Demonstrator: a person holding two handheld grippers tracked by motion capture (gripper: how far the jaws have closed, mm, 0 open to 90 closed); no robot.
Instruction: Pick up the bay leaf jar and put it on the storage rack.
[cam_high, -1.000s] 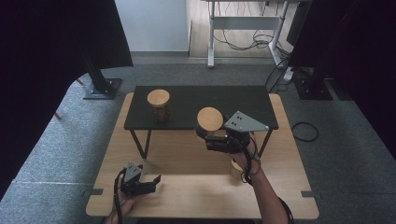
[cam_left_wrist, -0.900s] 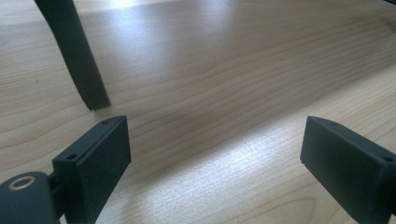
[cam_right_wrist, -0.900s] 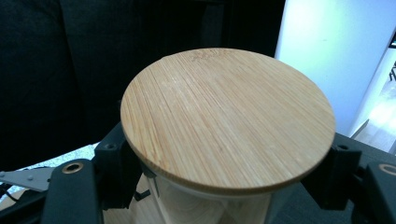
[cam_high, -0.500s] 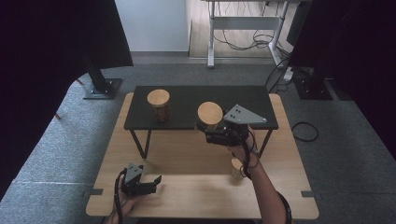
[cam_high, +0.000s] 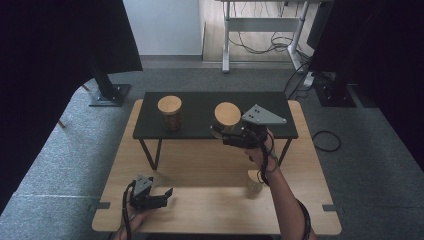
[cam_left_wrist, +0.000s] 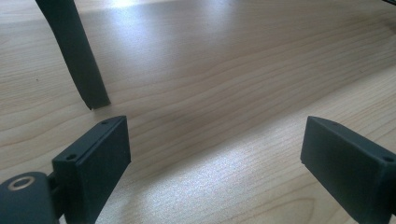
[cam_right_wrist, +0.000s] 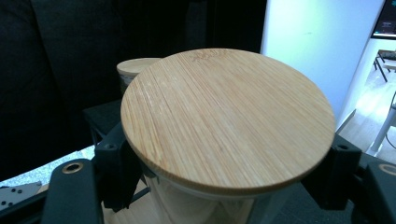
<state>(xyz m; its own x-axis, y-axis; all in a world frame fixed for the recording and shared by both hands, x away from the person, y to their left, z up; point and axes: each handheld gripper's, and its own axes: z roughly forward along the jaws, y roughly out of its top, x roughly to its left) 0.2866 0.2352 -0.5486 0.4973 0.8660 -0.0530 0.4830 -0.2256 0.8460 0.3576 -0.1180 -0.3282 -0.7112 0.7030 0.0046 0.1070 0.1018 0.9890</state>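
Observation:
A glass jar with a round bamboo lid (cam_high: 227, 114) (cam_right_wrist: 229, 121) is held in my right gripper (cam_high: 223, 131) (cam_right_wrist: 224, 175), whose black jaws press on its sides just under the lid. The jar hangs at the front edge of the low black shelf (cam_high: 200, 102), right of the middle. A second lidded jar (cam_high: 170, 112) (cam_right_wrist: 135, 67) stands on the shelf's left part. My left gripper (cam_high: 167, 194) (cam_left_wrist: 215, 158) rests low over the wooden table (cam_high: 200, 160) near its front left, open with only bare wood between its jaws.
A small pale cup-like thing (cam_high: 255, 181) stands on the table under my right forearm. One black shelf leg (cam_left_wrist: 74, 51) rises just ahead of the left gripper. Grey carpet surrounds the table; a desk frame and cables lie beyond it.
My right gripper has carried the jar a little away from the person, toward the shelf. The left gripper has stayed put.

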